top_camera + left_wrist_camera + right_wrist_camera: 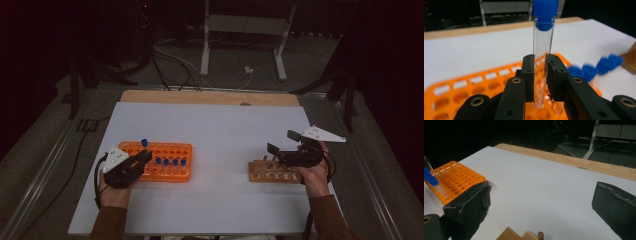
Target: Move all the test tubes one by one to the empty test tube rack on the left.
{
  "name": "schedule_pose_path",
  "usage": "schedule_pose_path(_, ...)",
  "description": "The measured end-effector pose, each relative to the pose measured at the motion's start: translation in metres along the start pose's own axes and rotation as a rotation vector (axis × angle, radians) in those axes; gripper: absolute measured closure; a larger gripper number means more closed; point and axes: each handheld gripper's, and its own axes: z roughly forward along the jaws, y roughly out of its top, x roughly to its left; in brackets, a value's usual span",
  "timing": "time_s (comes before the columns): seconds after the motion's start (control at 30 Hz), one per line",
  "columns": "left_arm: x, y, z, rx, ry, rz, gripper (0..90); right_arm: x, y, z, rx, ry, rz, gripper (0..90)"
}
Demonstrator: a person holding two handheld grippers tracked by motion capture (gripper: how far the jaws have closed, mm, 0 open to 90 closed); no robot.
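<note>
1. High view: tongs on the left [144,156] hold a clear test tube with a blue cap [144,143] upright above the near left end of the orange tube rack [172,148]. Four more blue-capped tubes [170,162] stand in a row along the rack's near side. Well apart, on the right of the white worktop [220,130], the right tongs [283,142] sit spread wide with nothing between them, just above the wooden rack [272,171].

2. Left gripper view: the left tongs [540,72] are clenched on the lower part of the test tube [542,50], pads pressing it from both sides. The tube stands upright, its rounded bottom just below the pads and over the orange rack [474,82], its blue cap at the top. The capped tubes [596,67] show blurred on the right.

3. Right gripper view: the right tongs [541,202] are released, wide apart over bare worktop [536,175]. A corner of the wooden rack [510,235] lies at the bottom edge. The orange rack [456,178] sits far left, with the held tube [434,182] tilted in this view beside it.
</note>
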Motion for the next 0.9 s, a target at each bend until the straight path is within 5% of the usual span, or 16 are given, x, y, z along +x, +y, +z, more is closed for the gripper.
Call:
schedule_pose_path(0.13, -0.002, -0.006, 0.004, 0.037, -0.016, 0.011, 78.2, 0.001, -0.004, 0.001, 0.003, 0.010, 0.003, 2.1)
schedule_pose_path(0.47, -0.011, -0.020, 0.016, 0.215, 0.007, 0.103, 78.6, -0.003, -0.012, -0.006, -0.002, 0.013, 0.008, 2.2)
schedule_pose_path(0.7, -0.011, -0.023, 0.015, 0.205, 0.008, 0.099, 78.2, -0.007, -0.020, -0.011, 0.000, 0.006, 0.017, 2.2)
schedule_pose_path(0.9, -0.002, -0.022, 0.005, 0.151, -0.035, 0.032, 66.8, -0.013, -0.027, -0.018, -0.012, -0.008, 0.025, 2.2)
